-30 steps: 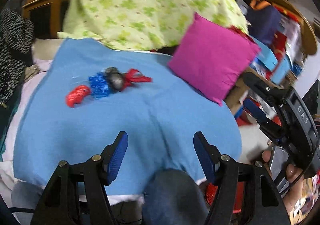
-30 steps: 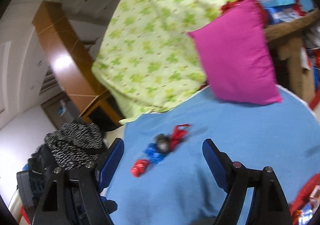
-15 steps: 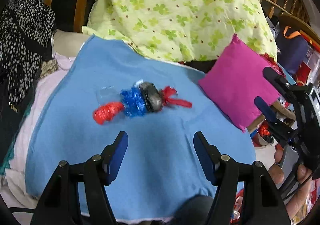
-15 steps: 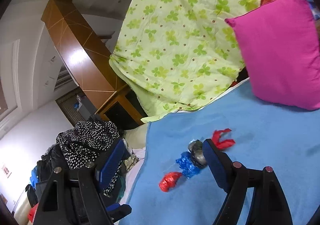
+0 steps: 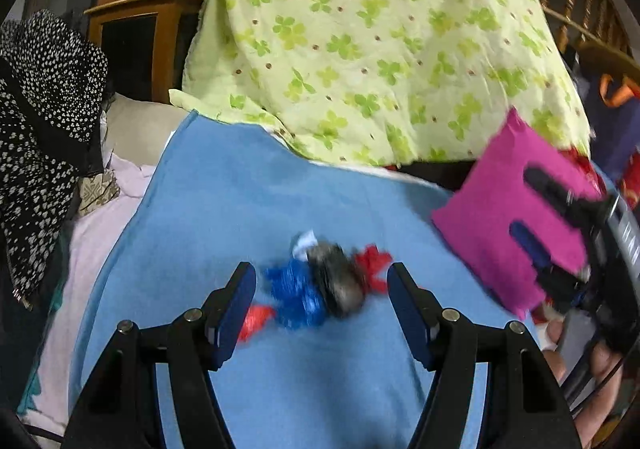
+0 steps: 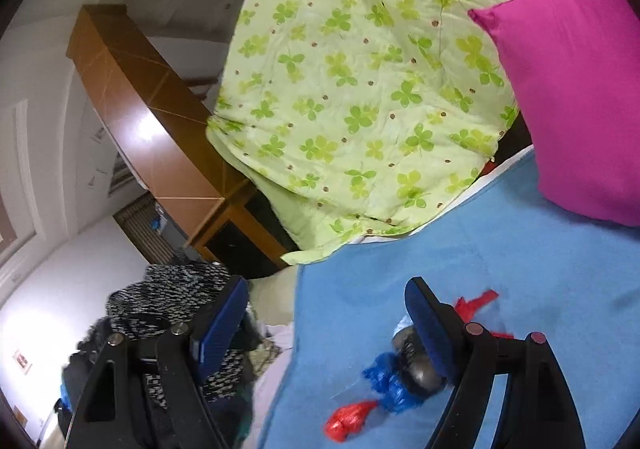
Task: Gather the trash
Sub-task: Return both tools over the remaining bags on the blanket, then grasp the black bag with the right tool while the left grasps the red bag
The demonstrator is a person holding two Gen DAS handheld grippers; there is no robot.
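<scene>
A small heap of trash lies on the blue blanket (image 5: 304, 381): a blue crumpled wrapper (image 5: 298, 295), a grey-black wad (image 5: 340, 283), a red scrap (image 5: 374, 263) and a red wrapper (image 5: 254, 321). My left gripper (image 5: 320, 297) is open, its jaws on either side of the heap. My right gripper (image 6: 328, 315) is open and empty; it also shows at the right of the left wrist view (image 5: 536, 217). In the right wrist view the blue wrapper (image 6: 390, 383), grey wad (image 6: 418, 363) and red wrapper (image 6: 348, 417) lie by its right finger.
A magenta pillow (image 5: 516, 217) lies at the blanket's right. A green clover-print quilt (image 5: 372, 49) is piled behind. Black-and-white spotted clothing (image 5: 44, 117) hangs at the left, over pale pink bedding (image 5: 92, 233). A wooden cabinet (image 6: 148, 117) stands behind.
My left gripper has moved forward so that the trash heap now lies between its open jaws. My right gripper has moved closer to the heap too.
</scene>
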